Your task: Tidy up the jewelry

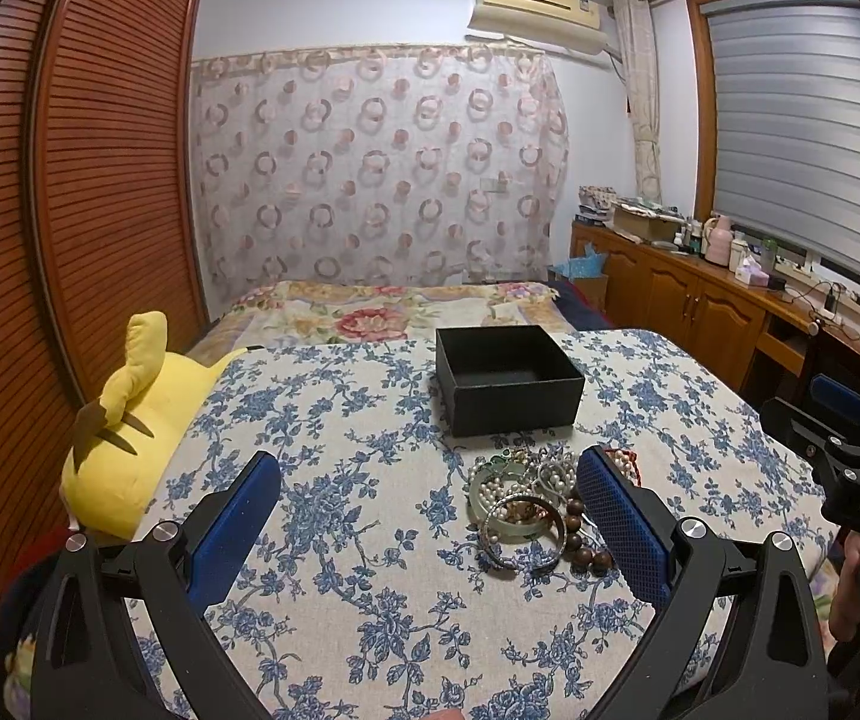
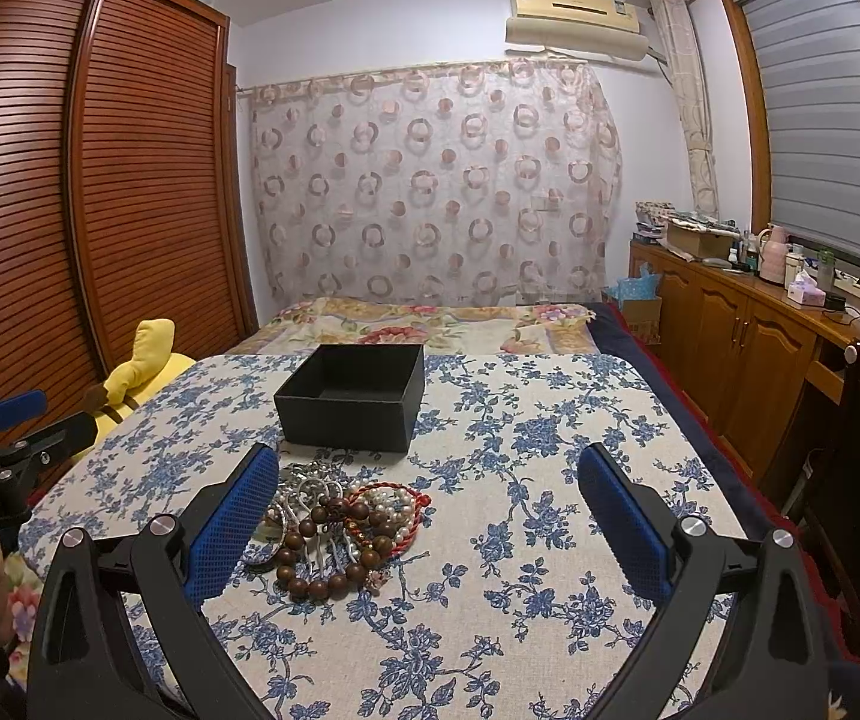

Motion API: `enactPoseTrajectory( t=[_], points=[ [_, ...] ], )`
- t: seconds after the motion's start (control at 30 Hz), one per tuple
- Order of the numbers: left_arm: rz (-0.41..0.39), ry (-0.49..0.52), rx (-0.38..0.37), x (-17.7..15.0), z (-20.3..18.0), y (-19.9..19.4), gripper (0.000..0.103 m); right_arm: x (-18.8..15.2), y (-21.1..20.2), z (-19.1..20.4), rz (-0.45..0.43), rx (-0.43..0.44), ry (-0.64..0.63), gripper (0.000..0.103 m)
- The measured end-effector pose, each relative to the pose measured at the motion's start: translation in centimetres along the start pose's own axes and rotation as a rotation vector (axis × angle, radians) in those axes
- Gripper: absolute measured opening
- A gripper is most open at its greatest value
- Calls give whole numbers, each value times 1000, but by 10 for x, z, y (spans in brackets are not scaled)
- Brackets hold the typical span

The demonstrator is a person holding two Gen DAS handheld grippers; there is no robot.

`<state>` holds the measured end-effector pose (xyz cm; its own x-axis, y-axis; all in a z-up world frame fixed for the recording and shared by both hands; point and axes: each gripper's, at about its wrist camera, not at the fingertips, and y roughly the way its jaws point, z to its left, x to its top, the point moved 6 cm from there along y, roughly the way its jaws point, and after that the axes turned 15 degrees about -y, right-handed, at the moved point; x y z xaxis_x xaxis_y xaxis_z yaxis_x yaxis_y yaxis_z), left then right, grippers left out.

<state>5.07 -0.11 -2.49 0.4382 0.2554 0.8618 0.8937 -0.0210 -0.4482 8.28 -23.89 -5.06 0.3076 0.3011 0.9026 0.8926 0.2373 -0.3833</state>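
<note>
A pile of jewelry point(image 1: 529, 510) lies on the blue-flowered cloth: bangles, pearl strings, brown wooden beads point(image 2: 316, 564) and a red cord bracelet point(image 2: 394, 510). An open black box point(image 1: 508, 378) stands empty just behind the pile; it also shows in the right wrist view point(image 2: 352, 396). My left gripper point(image 1: 430, 516) is open and empty, its right finger beside the pile. My right gripper point(image 2: 430, 516) is open and empty, its left finger beside the pile. Each gripper shows at the edge of the other's view.
A yellow plush toy point(image 1: 124, 432) lies at the cloth's left edge. A louvred wooden wardrobe point(image 1: 70, 210) stands on the left. A wooden cabinet point(image 2: 748, 336) with bottles and boxes runs along the right wall. A bed with a floral cover point(image 1: 382, 312) lies behind.
</note>
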Motion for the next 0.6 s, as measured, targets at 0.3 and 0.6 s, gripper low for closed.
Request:
enactPoseTrajectory(
  t=[0.3, 0.6],
  points=[
    [1, -2, 4, 0, 2, 0, 96, 0, 0, 1, 0, 1, -1, 101],
    [13, 6, 2, -3, 2, 3, 96, -1, 1, 0, 3, 1, -2, 101]
  ],
)
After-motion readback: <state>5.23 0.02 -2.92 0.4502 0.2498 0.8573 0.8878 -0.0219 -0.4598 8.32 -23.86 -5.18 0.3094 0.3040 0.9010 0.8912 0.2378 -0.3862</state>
